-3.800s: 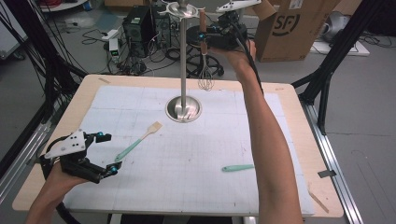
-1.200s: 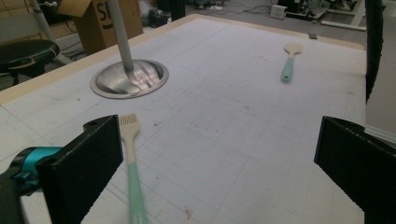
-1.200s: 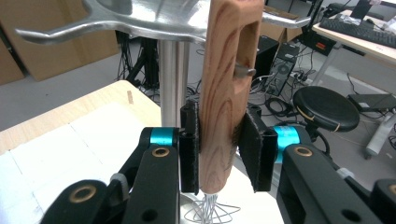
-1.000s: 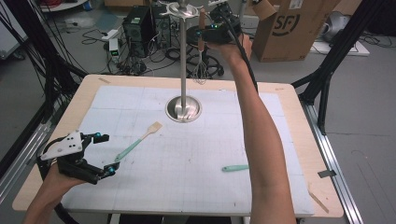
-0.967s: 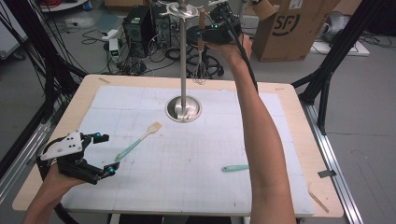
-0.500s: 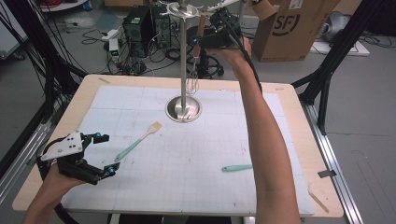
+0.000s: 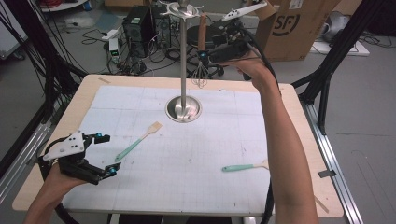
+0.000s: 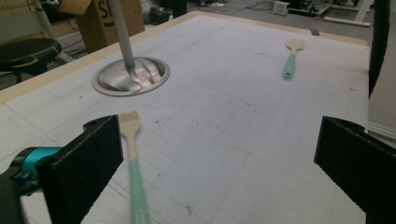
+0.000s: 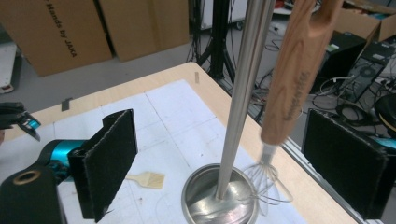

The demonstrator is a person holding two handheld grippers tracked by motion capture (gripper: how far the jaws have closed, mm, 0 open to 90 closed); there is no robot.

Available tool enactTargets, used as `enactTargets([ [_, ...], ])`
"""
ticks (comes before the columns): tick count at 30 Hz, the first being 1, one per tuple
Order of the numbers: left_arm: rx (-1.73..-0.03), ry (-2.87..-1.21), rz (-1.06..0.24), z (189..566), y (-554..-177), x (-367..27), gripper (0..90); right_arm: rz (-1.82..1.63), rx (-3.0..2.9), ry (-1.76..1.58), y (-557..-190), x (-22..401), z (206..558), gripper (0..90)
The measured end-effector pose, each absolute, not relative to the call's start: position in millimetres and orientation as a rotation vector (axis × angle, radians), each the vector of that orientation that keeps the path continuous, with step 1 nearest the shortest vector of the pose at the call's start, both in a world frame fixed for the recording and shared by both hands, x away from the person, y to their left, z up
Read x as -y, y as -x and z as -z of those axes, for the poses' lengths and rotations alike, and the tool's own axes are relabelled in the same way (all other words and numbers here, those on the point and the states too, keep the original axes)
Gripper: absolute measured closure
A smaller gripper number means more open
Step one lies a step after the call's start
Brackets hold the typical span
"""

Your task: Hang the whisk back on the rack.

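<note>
Hanging from the top of the steel stand [image 7: 182, 56], a whisk [image 7: 201, 56] with a light wooden handle and a wire head is seen, handle up and wires down. In the right gripper view the whisk [image 9: 292, 88] is located between the jaws of the right gripper [image 9: 233, 163], just beyond their tips and clear of both pads. The jaws have just been opening and are spread wide, with nothing gripped. Nearer, the left gripper [image 7: 103, 154] is held open beside a silicone brush [image 7: 137, 142].
</note>
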State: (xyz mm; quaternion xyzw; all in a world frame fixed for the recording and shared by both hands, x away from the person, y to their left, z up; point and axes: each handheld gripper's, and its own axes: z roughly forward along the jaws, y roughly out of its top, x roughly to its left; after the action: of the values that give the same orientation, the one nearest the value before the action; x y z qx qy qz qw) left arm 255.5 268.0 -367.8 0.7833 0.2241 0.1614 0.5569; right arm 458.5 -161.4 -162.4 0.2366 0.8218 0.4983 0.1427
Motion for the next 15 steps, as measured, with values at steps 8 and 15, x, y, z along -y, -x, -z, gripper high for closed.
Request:
enactTargets([
  [8,-0.533,-1.859,-0.386,369.1,-256.7,-268.9,1.7,-1.429,-2.410,-0.746,-445.5,183.6,179.2,28.0],
  [15,-0.540,-1.862,-0.385,370.5,-256.8,-269.1,1.7,-1.536,-2.287,-0.749,-434.5,202.9,186.8,45.2],
])
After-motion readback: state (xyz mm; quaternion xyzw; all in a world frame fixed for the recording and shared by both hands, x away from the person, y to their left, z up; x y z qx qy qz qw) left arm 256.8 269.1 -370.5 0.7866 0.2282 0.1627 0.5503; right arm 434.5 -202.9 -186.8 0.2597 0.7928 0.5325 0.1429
